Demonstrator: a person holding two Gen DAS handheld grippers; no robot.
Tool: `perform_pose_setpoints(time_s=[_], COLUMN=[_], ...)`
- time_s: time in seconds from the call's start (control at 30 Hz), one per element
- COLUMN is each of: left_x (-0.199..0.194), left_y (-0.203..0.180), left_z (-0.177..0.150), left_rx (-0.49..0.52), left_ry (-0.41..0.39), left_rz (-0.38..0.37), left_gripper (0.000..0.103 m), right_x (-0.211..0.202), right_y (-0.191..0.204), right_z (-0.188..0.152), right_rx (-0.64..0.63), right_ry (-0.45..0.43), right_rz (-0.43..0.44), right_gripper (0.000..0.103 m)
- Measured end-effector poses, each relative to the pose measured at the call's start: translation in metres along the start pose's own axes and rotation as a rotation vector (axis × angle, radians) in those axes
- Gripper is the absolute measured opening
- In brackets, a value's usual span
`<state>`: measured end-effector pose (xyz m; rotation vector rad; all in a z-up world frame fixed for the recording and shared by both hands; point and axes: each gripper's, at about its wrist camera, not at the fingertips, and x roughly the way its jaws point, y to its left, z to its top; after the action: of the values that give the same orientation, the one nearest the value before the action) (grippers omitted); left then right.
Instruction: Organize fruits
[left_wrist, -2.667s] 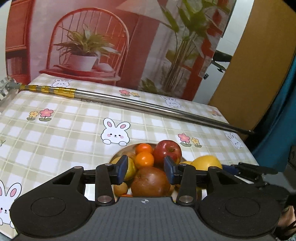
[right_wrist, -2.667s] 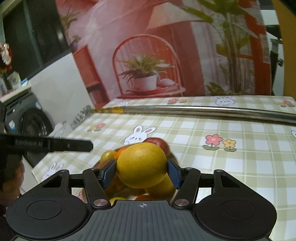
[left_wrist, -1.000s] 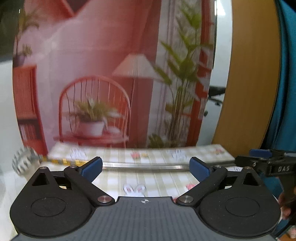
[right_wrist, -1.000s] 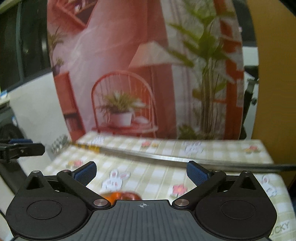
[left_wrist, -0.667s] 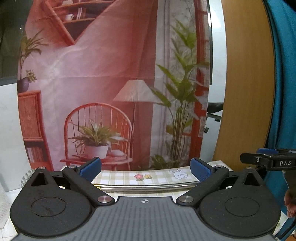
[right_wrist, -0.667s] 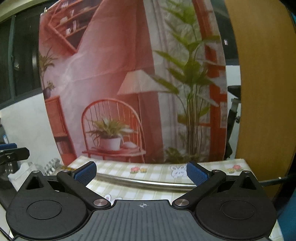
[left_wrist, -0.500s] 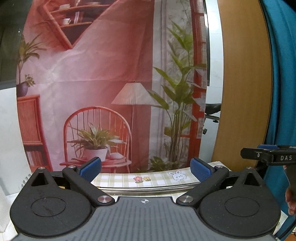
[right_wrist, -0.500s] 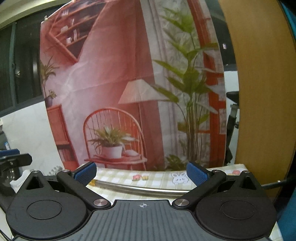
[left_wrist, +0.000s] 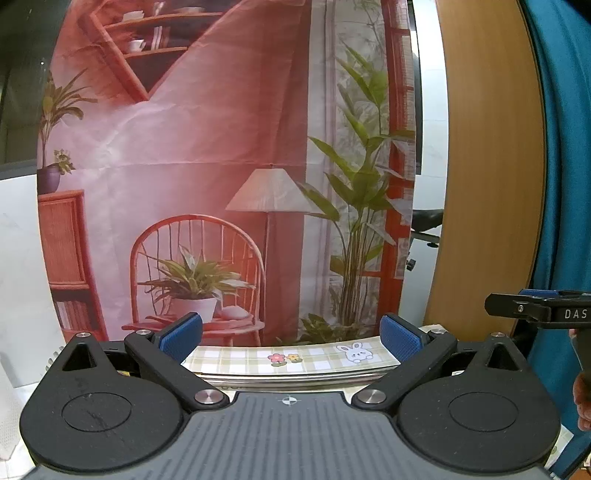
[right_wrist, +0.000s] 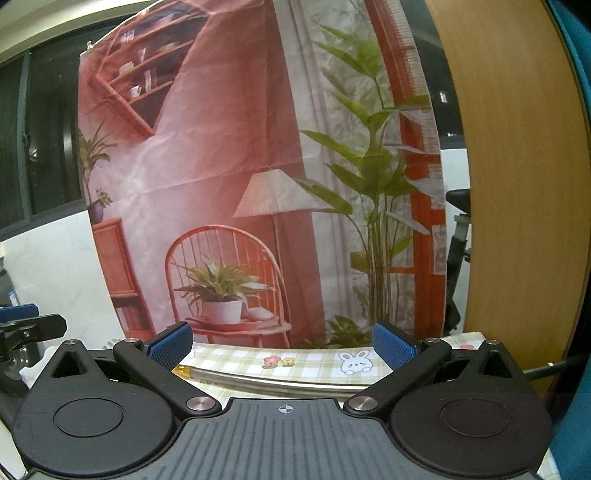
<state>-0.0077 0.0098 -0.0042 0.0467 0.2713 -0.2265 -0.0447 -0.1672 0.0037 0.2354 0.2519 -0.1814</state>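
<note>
fruit out of view; left gripper (left_wrist: 291, 338), right gripper (right_wrist: 282, 343) spread, empty.

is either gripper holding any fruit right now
No. The left gripper and the right gripper both have their fingers spread wide with nothing between them; no fruit is in view.

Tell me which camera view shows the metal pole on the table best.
The right wrist view: the metal pole shows its gold-banded end and a long stretch of shaft across the checked tablecloth. The left wrist view shows only a thin strip of it above the gripper body.
</note>
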Motion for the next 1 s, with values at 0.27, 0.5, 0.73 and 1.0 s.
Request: perform_pose_setpoints(time_s=[0.27,0.5,0.73,1.0], left_x=[0.0013,0.0011,0.0018,0.0033], left_y=[-0.0012,-0.0016,-0.0015,0.0003], left_z=[0.0,-0.0001,-0.0006,-0.0015], left_rx=[-0.002,0.005,0.006,-0.005], left_ry=[0.014,0.018,0.021,0.03], left_rz=[0.0,0.005,0.006,0.004], left_gripper=[0.103,0.103,0.103,0.103], right_x=[0.0008,-0.0003,-0.0001,0.001], right_y=[-0.0004,0.0015,0.0013,0.0013], right_z=[0.0003,-0.0006,-0.0011,-0.0013], right_rx=[0.002,0.001,-0.003,-0.009], right_ry=[0.002,0.005,0.008,0.017], right_rz=[-0.004,-0.007,-0.01,-0.008], right_gripper=[0.103,0.103,0.103,0.103])
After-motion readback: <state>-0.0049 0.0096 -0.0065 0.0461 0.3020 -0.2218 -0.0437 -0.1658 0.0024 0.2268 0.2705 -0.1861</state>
